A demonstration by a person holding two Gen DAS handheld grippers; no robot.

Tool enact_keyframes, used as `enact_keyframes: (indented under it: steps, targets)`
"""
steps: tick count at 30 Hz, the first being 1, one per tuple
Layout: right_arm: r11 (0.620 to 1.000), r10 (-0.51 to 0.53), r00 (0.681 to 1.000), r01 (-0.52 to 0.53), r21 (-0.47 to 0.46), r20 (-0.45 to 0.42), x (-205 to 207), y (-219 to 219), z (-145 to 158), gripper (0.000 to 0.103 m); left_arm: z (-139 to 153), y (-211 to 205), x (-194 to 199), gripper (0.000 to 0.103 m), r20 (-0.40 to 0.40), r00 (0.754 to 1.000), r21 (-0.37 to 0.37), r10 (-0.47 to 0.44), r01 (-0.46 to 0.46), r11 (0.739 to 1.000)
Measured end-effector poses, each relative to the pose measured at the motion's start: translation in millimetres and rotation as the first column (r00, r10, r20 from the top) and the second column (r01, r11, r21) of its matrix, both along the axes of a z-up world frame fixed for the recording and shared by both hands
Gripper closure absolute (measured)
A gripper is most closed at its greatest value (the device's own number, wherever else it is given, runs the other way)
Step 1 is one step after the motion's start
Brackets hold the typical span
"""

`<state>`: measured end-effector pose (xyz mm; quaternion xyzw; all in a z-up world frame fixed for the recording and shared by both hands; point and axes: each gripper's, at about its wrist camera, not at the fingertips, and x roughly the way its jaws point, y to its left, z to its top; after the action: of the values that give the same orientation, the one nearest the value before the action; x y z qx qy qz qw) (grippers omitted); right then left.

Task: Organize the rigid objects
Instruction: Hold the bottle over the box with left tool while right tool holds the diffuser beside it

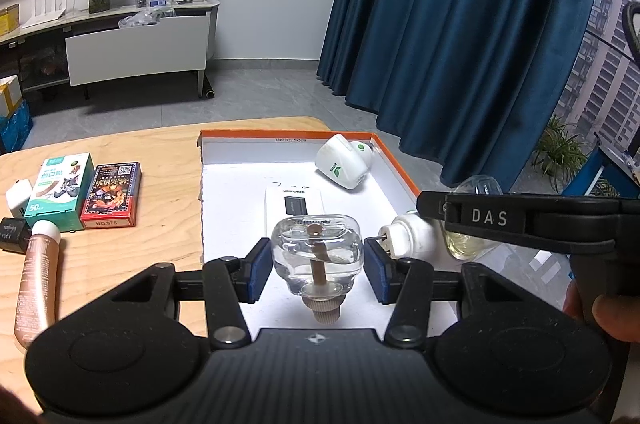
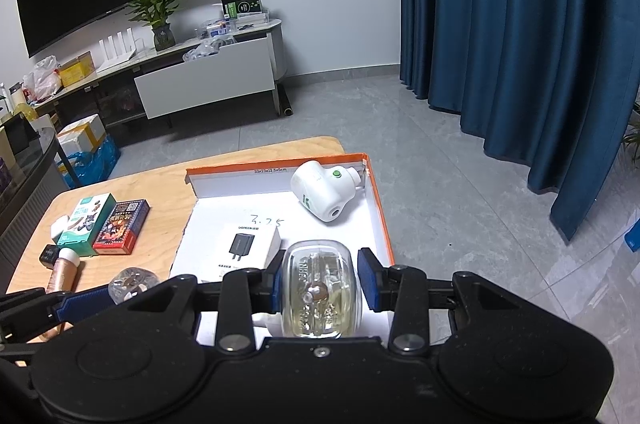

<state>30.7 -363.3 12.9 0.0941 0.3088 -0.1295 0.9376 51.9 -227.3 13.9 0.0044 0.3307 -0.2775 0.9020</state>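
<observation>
**Two refill bottles held over the tray**

Between the jaws of the left gripper (image 1: pixel 314 260) a clear refill bottle (image 1: pixel 316 250) is clamped, its threaded neck and wick turned back toward the camera and both blue pads pressed on its sides. Between the jaws of the right gripper (image 2: pixel 322 282) a second bottle with yellowish liquid (image 2: pixel 320 290) is gripped in the same way, the jaws narrow and closed on its sides; a white plug-in heater (image 1: pixel 404 234) is seen attached to it in the left wrist view, its metal prongs pointing toward the left gripper's right pad.

Beyond both pairs of jaws an orange-edged white tray (image 1: pixel 288 136) is spread on the wooden table (image 1: pixel 160 152). Ahead of the jaws in the tray a white charger box (image 2: pixel 250 248) is laid flat, and farther ahead toward the far right corner another white heater unit (image 2: pixel 324 194) is tipped on its side.

To the left of the jaws, outside the tray, a teal box (image 1: pixel 60 190), a red card box (image 1: pixel 112 194), a white adapter (image 1: pixel 18 196), a black adapter (image 1: pixel 12 234) and a copper-coloured tube (image 1: pixel 38 276) are grouped on the table.
</observation>
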Motion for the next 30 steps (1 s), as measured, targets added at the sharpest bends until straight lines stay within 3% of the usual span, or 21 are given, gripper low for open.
enact_keyframes:
  steps: [30]
  targets:
    - [1.0,0.0,0.999,0.0,0.001,-0.043,14,-5,-7,0.057,-2,-2,4,0.053,-0.012,1.0,0.01,-0.013,0.013,1.0]
